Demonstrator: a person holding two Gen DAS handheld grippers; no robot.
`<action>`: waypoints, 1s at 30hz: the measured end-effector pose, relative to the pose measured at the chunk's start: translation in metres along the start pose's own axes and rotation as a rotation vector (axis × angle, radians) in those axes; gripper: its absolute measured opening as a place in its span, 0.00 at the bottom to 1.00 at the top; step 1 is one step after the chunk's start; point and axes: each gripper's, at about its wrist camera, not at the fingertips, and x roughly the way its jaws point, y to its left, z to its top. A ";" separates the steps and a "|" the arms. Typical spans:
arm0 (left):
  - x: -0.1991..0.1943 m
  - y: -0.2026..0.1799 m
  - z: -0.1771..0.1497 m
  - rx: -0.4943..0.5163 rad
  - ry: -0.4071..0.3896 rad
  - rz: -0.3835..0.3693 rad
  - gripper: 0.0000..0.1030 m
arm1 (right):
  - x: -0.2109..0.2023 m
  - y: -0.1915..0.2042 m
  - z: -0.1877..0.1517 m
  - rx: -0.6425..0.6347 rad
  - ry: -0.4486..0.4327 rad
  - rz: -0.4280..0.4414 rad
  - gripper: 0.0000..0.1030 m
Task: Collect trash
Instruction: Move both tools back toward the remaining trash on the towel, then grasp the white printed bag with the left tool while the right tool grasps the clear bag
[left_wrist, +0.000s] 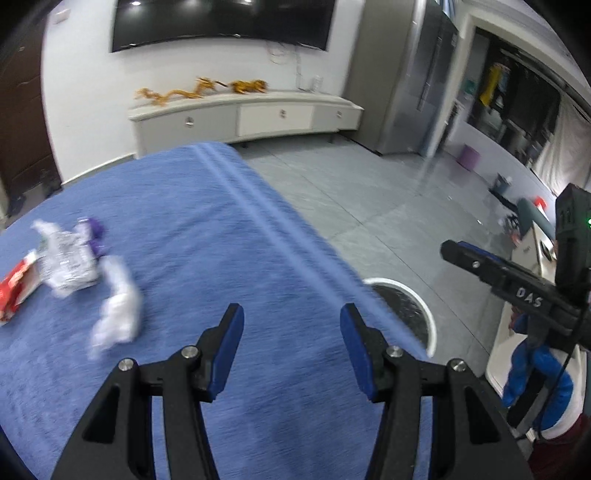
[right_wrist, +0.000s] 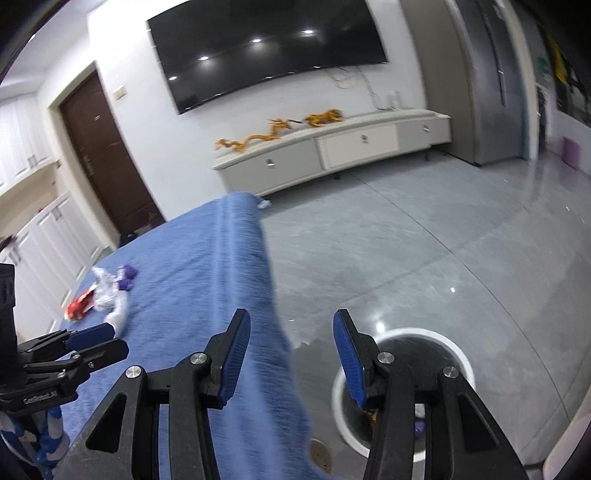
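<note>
Far to the left on the blue towel-covered worktop (left_wrist: 192, 229) lies the trash in a loose cluster — a red and white flattened carton (left_wrist: 16, 286) at the outer edge, touching a crinkled silver foil wrapper with a purple patch (left_wrist: 70, 258), and just beside that a twisted wad of white tissue (left_wrist: 116, 314) whose long axis runs roughly toward the near edge of the worktop. Next comes the left gripper (left_wrist: 291, 332), released, its blue-padded jaws standing apart with nothing between them but the cloth below. The tissue sits to its left and a little ahead, the wrapper and carton farther left. To the right, past the worktop's edge, the right gripper (right_wrist: 291, 339) hangs over the boundary between cloth and grey floor, also released and empty. Below its right jaw stands the round white-rimmed bin (right_wrist: 458, 354) on the floor, with a few scraps already inside. My reading is that the left gripper is clearly the nearer one to the remaining pile — a swing leftward would meet the tissue first.
</note>
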 end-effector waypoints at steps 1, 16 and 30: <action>-0.007 0.011 -0.003 -0.009 -0.014 0.017 0.51 | 0.001 0.008 0.001 -0.013 0.000 0.008 0.43; -0.074 0.155 -0.058 -0.190 -0.090 0.118 0.52 | 0.040 0.153 0.009 -0.168 0.088 0.163 0.45; -0.065 0.236 -0.055 -0.281 -0.069 0.095 0.52 | 0.108 0.218 -0.010 -0.238 0.244 0.201 0.45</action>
